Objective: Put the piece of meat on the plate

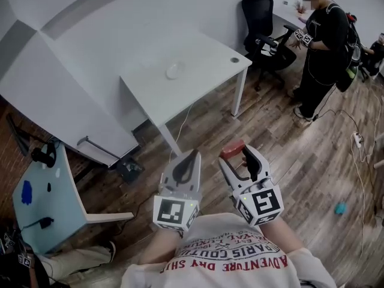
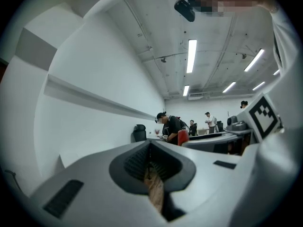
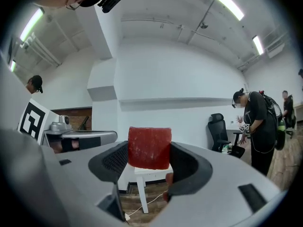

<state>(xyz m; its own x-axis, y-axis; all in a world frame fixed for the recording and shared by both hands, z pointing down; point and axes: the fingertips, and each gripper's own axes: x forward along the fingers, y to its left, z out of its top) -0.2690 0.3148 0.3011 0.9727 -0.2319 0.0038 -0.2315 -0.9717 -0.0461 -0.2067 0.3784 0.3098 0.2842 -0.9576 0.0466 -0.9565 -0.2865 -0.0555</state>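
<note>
My right gripper [image 1: 240, 154] is shut on a red block of meat [image 1: 232, 147], held level over the wooden floor. In the right gripper view the meat [image 3: 149, 147] fills the gap between the two dark pads. My left gripper [image 1: 191, 159] hangs beside it on the left, jaws shut with nothing in them; in the left gripper view the left gripper [image 2: 150, 161] shows only a thin slit of floor. A small white plate [image 1: 173, 71] lies on the white table [image 1: 204, 71], some way ahead of both grippers.
A black office chair [image 1: 259, 17] and a standing person [image 1: 324, 41] are at the far right. A small pale-blue side table [image 1: 42, 197] stands at the left. Cables [image 1: 359, 161] and a small blue thing [image 1: 340, 208] lie on the floor.
</note>
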